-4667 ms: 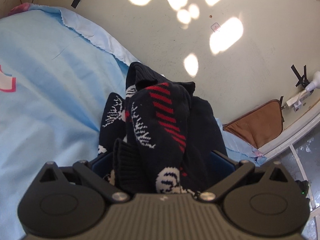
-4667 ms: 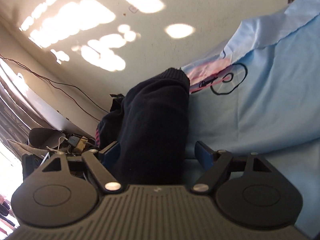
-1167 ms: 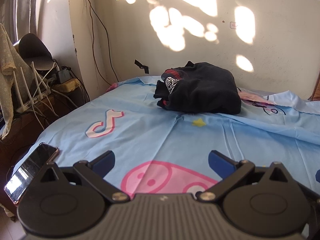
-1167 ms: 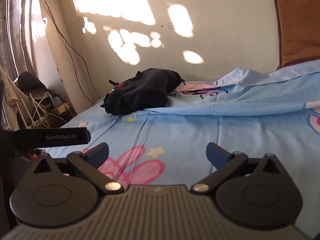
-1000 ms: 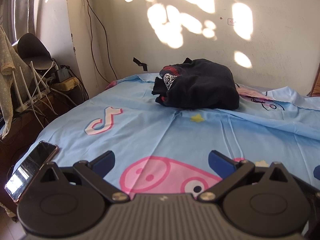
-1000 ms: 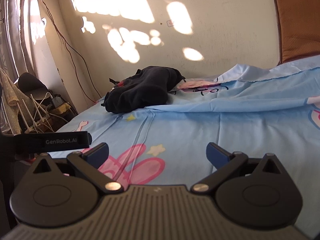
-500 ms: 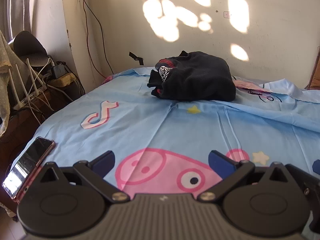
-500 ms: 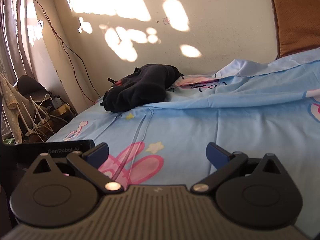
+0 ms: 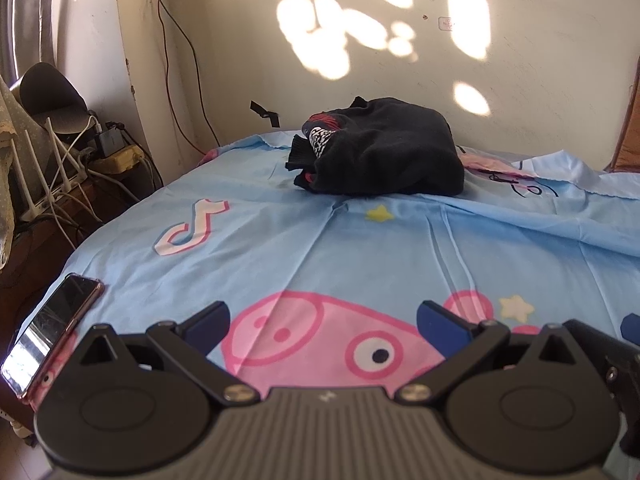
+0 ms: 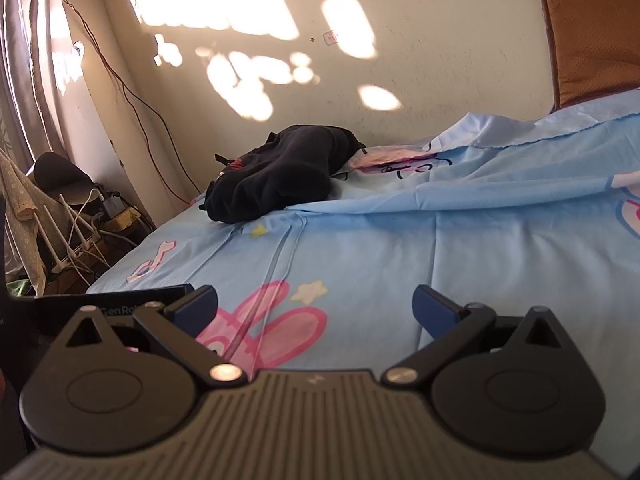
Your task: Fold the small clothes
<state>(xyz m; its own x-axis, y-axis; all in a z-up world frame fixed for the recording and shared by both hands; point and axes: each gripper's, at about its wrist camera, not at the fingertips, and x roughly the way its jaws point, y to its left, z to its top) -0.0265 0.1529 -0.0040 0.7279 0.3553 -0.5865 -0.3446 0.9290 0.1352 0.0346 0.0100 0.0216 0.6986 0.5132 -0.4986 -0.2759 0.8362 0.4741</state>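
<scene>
Lying at left edge of bed [image 9: 280,240]: phone [image 9: 52,328]. Folded dark sweater [image 9: 384,156] at far edge, near wall. Left claw [image 9: 322,322] spread wide, holding nothing; right claw [image 10: 314,306] likewise, both well apart from sweater.

A folded dark knitted garment [image 9: 384,156] lay at the far end of the light blue cartoon-print bed sheet [image 9: 360,248], close to the wall. A smartphone [image 9: 52,328] rested at the sheet's near left edge. Both tools [image 9: 322,320] [image 10: 314,304] hung over the near part, well apart from the garment.
</scene>
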